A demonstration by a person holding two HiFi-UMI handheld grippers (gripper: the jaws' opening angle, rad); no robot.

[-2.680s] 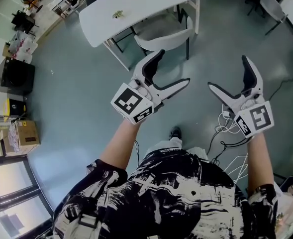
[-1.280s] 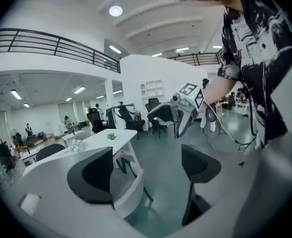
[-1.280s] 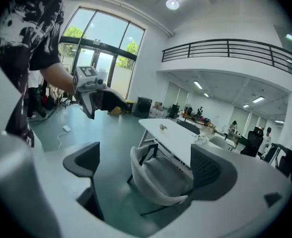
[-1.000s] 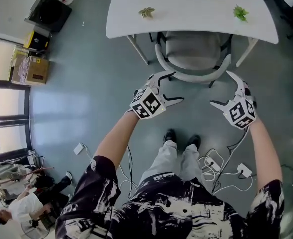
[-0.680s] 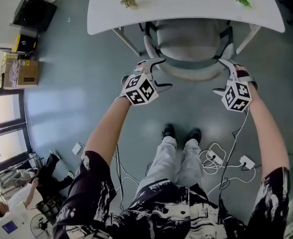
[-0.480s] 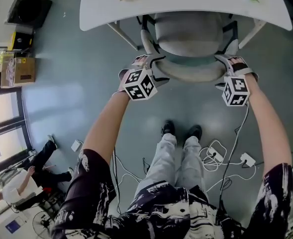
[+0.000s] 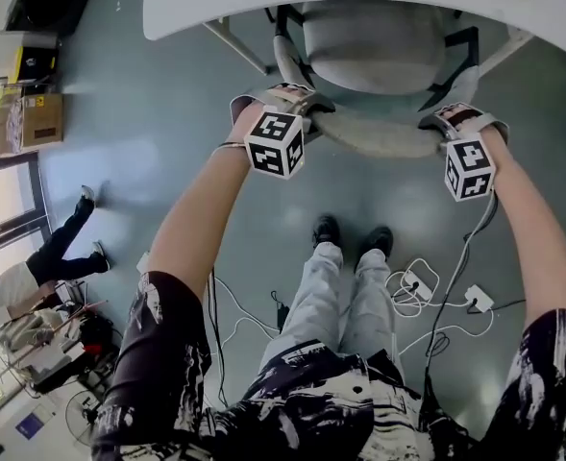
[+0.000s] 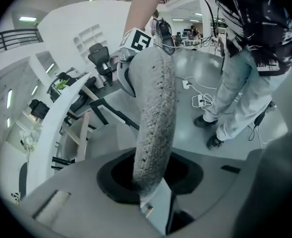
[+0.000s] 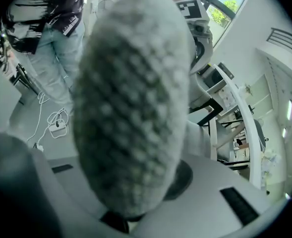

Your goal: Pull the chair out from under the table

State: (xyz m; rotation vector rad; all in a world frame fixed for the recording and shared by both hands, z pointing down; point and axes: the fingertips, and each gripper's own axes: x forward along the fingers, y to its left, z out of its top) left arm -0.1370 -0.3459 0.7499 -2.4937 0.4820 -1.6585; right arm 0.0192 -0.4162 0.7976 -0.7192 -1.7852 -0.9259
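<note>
Beneath the head camera: grey padded chair partly under white rounded table, backrest gripped by left gripper and right gripper. Left gripper view: jaws just closed onto nubbly grey backrest rim. Right gripper view: likewise, just closed and clamped on it.

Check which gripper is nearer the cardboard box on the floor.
Left. Both grippers' jaws have just closed on the chair back: left gripper on the end toward the cardboard box, right gripper on the far end.
</note>
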